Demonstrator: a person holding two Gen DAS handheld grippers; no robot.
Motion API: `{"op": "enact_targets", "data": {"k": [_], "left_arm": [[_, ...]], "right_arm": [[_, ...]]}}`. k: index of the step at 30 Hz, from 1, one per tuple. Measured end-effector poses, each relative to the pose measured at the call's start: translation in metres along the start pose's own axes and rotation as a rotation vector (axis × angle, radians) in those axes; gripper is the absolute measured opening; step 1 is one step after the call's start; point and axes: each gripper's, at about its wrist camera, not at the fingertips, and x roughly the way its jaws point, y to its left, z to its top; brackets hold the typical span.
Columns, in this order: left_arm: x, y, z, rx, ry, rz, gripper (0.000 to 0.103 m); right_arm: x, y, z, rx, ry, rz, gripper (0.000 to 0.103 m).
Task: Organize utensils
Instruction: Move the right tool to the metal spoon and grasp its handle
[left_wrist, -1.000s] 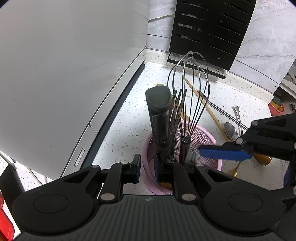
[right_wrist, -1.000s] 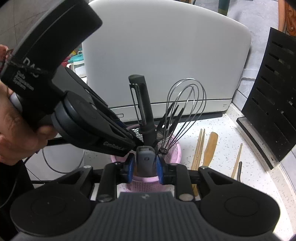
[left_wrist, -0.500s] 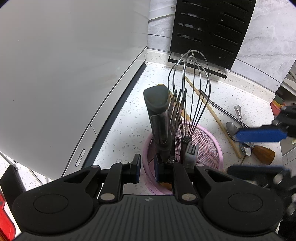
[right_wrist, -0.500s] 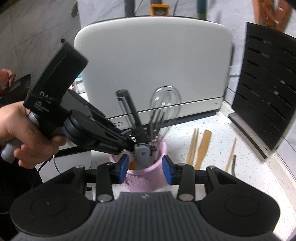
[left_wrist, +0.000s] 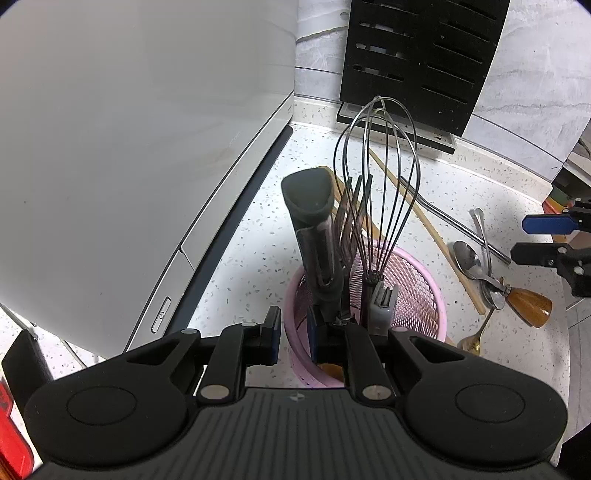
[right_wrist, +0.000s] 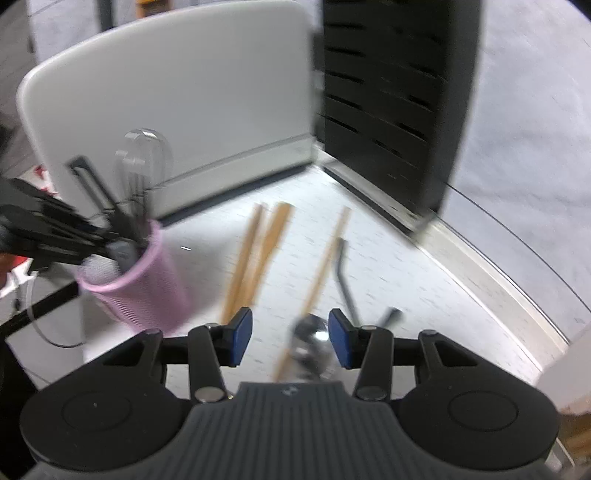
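A pink mesh holder (left_wrist: 417, 295) stands on the speckled counter with a wire whisk (left_wrist: 376, 166), a black-handled tool (left_wrist: 308, 199), forks and a grey-handled tool (left_wrist: 384, 306) upright in it. My left gripper (left_wrist: 293, 332) is shut on the holder's near rim. My right gripper (right_wrist: 290, 336) hovers over the loose utensils to the right of the holder (right_wrist: 147, 280). Its jaws are opening and its pads press on nothing. A metal spoon (right_wrist: 310, 332) lies on the counter below the gap. In the left wrist view the right gripper (left_wrist: 543, 239) shows at the right edge.
Loose on the counter lie wooden chopsticks (right_wrist: 243, 258), a wooden spatula (right_wrist: 273, 240), a bent metal straw (right_wrist: 343, 273), spoons (left_wrist: 469, 258) and a brown wooden handle (left_wrist: 528, 306). A white appliance (left_wrist: 129, 147) stands at the left, a black slotted rack (left_wrist: 417, 55) behind.
My right gripper let go of the grey-handled tool in the holder, opened, and swung right to above the loose utensils. My left gripper kept its hold on the rim.
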Motion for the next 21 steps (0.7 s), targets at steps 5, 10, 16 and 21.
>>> {"op": "enact_targets", "data": {"k": [5, 10, 16, 21], "left_arm": [[0.0, -0.001, 0.0, 0.004, 0.002, 0.004, 0.017], [0.001, -0.002, 0.0, 0.004, 0.004, 0.003, 0.017], [0.001, -0.002, 0.001, 0.007, 0.005, 0.003, 0.017], [0.002, -0.002, 0.001, 0.01, 0.006, 0.002, 0.017]], "right_arm": [[0.017, -0.018, -0.013, 0.018, 0.094, -0.045, 0.045], [0.032, -0.014, -0.023, -0.026, 0.125, -0.04, 0.044], [0.046, 0.003, -0.024, -0.084, 0.132, -0.032, 0.042], [0.057, 0.009, -0.021, -0.1, 0.106, -0.064, 0.042]]}}
